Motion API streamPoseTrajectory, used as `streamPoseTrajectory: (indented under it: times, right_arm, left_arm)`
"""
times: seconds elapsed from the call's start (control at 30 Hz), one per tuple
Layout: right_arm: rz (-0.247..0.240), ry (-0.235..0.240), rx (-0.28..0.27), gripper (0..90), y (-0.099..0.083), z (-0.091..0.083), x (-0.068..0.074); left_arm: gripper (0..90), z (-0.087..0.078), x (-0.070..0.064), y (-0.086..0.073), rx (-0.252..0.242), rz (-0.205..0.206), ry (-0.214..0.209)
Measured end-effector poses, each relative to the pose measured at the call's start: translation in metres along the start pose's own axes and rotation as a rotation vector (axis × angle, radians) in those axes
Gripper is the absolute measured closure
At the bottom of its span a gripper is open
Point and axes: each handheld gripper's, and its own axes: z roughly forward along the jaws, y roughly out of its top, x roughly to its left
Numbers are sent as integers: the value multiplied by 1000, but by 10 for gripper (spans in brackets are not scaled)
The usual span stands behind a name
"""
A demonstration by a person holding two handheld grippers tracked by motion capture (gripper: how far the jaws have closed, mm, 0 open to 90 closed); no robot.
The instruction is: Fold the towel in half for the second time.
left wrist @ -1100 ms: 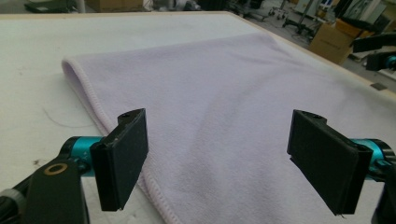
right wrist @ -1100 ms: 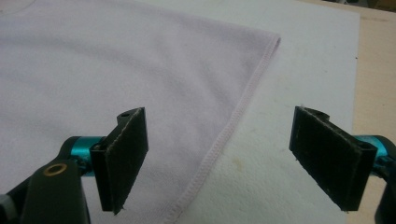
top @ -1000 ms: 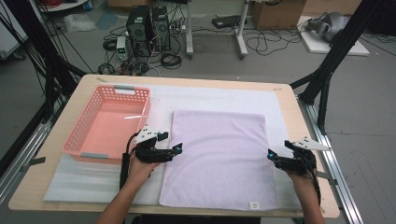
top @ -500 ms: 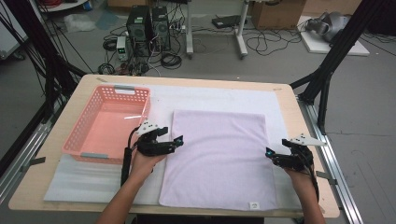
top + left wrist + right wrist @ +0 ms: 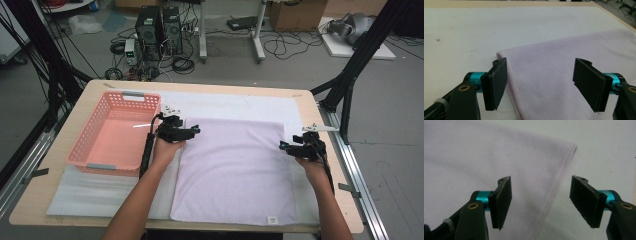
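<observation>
Both jaws gape wide, nothing held. The towel lies flat and spread on the white mat in the middle of the desk, pink basket just to its left. The left hand-held gripper hovers at the towel's far left corner, the right hand-held gripper at the right edge, a bit nearer the person.

Look at the left gripper view: the left hand-held gripper straddles the hem, one jaw out over bare mat, the other over cloth. If it drops like that, I'd say it may pinch mat along with towel, or catch so little hem that the corner slips free on the lift. Same worry in the right gripper view, where the right hand-held gripper has the stitched edge running between its jaws. And the two aren't level along the towel, so a lift from here could come up skewed and fold crooked.
</observation>
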Motion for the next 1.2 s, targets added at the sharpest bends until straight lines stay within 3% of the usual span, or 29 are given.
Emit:
streamPoseTrajectory:
  times: [0.1, 0.13, 0.27, 0.43, 0.47, 0.53, 0.57, 0.6, 0.63, 0.7, 0.77, 0.9, 0.97, 1.2]
  right_arm:
    - [43, -23, -5, 433, 5, 7, -4]
    - [34, -32, -6, 442, 6, 10, -5]
    - [41, -66, 39, 433, 10, 26, -11]
    - [50, -87, 84, 441, 16, 45, -16]
    - [52, -92, 90, 472, 17, 49, -15]
    - [45, -101, 84, 542, 18, 53, -14]
    - [43, -98, 80, 598, 18, 54, -13]
    - [38, -82, 76, 692, 18, 54, -12]
    - [43, -55, 76, 801, 18, 55, -12]
    - [38, -44, 82, 844, 19, 55, -9]
    - [23, -42, 101, 852, 23, 54, -9]
    - [42, -59, -35, 854, 30, 43, -9]
    - [50, -65, -77, 853, 32, 37, -10]
    - [20, 11, -123, 851, 31, 15, -4]
  left_arm:
    - [324, 11, 9, -7, 60, -24, 36]
    - [339, 14, 11, -9, 70, -26, 40]
    - [387, 22, 12, -6, 95, -2, 37]
    - [505, 29, 5, -3, 128, 128, 84]
    - [545, 29, 6, -3, 129, 139, 88]
    - [638, 28, 8, -3, 118, 124, 70]
    - [746, 29, 9, -3, 117, 116, 27]
    - [827, 29, 8, -3, 122, 128, 34]
    - [839, 29, 6, -3, 118, 132, 39]
    - [849, 29, 9, -3, 117, 106, 28]
    - [855, 27, 11, -2, 91, 56, 28]
    - [857, 18, 7, 8, -25, 29, 35]
    - [857, 11, 6, 12, -78, 22, 28]
    - [855, -16, -7, 19, -134, 75, -52]
